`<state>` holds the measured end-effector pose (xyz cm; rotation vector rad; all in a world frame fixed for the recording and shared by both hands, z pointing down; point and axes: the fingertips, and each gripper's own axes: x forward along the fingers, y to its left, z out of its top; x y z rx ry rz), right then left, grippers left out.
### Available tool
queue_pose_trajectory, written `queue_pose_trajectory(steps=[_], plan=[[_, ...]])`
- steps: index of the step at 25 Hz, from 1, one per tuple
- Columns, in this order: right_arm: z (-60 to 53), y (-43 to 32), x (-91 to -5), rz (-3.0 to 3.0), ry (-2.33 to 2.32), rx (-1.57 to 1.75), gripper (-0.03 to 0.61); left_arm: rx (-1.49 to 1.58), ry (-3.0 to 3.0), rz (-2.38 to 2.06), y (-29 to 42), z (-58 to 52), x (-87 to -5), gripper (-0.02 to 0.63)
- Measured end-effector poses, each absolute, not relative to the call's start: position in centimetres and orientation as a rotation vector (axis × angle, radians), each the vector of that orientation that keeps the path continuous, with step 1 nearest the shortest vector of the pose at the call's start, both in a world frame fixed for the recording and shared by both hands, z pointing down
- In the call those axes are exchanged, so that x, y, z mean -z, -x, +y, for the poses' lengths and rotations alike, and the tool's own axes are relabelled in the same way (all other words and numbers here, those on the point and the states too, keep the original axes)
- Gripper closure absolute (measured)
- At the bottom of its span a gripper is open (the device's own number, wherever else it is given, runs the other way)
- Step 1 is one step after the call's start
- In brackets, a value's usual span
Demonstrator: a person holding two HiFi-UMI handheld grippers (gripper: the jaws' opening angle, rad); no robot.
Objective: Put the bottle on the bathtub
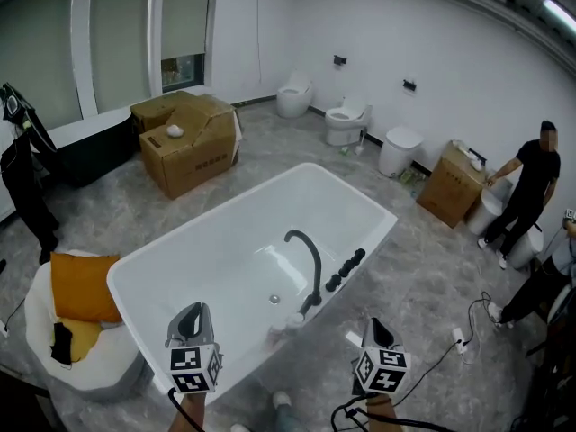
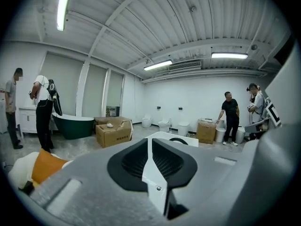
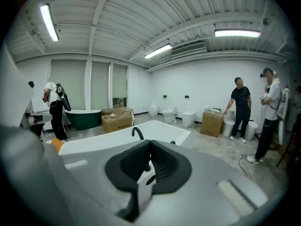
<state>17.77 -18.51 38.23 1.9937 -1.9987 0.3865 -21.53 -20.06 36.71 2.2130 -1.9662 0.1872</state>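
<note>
Two pairs of fingers (image 2: 131, 160) closed empty, left gripper (image 1: 192, 311), right gripper (image 1: 378, 327), bathtub (image 1: 209, 226) lengthwise lower-left to upper-right

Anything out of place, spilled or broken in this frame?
Nothing looks spilled or broken. A cable with a power strip trails loose over the floor right of the bathtub, and the big cardboard box stands with its flaps open.

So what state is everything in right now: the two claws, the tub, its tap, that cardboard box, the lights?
Left claw: shut, nothing in it.
Right claw: shut, nothing in it.
White bathtub: no water visible inside.
Black tap: not running.
Cardboard box: top flaps partly open.
Ceiling lights: on.
</note>
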Motion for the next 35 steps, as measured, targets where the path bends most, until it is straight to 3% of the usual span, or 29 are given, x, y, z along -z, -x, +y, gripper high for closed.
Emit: queue_pose_trajectory(steps=[8,35], plan=[[-18.3,-19.0,-37.1,-1.969,-2.055,-0.372,0.575,-0.207,-2.253,-1.932,21.1,-21.1,-35.5,0.606],[-18.7,-18.5,-38.0,-1.940,-2.087,-0.394,0.577,-0.314,-2.242,-1.835,20.4,-22.0,-37.7,0.605]])
